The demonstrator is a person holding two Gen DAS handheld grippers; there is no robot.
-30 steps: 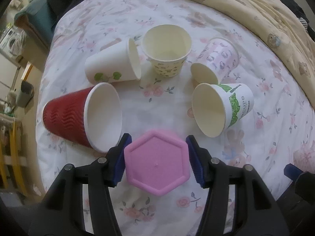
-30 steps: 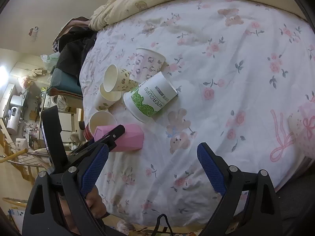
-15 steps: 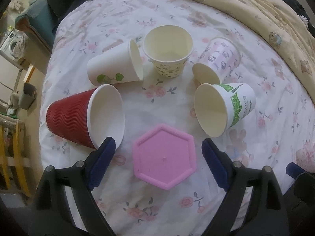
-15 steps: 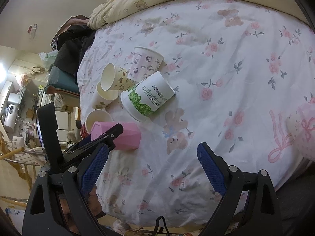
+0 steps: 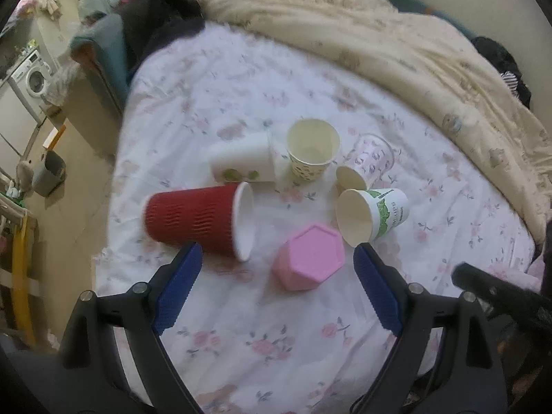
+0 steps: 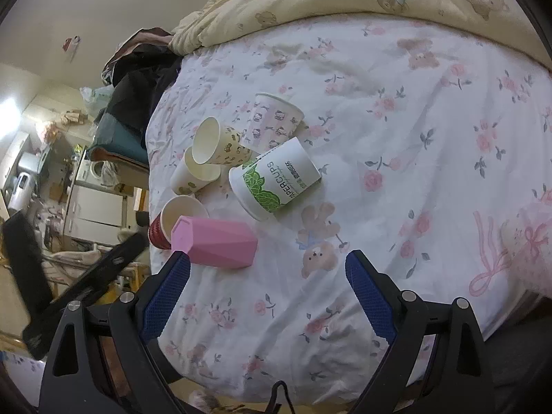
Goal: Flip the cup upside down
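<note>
A pink hexagonal cup (image 5: 308,261) stands upside down on the flowered bedsheet, its flat base facing up; it also shows in the right wrist view (image 6: 215,241). My left gripper (image 5: 274,288) is open and empty, pulled back above and short of the pink cup. My right gripper (image 6: 267,298) is open and empty over bare sheet, to the right of the pink cup.
Around the pink cup lie a red ribbed cup (image 5: 198,219), a green-printed paper cup (image 5: 372,215), a white cup with green dots (image 5: 241,165) and a pink-patterned cup (image 5: 365,164), all on their sides. A yellow-patterned cup (image 5: 312,151) stands upright. A beige quilt (image 5: 396,51) lies behind.
My left gripper opened and let go of the pink cup, then drew back and up. The cup stays base-up on the sheet. The right gripper barely moved.
</note>
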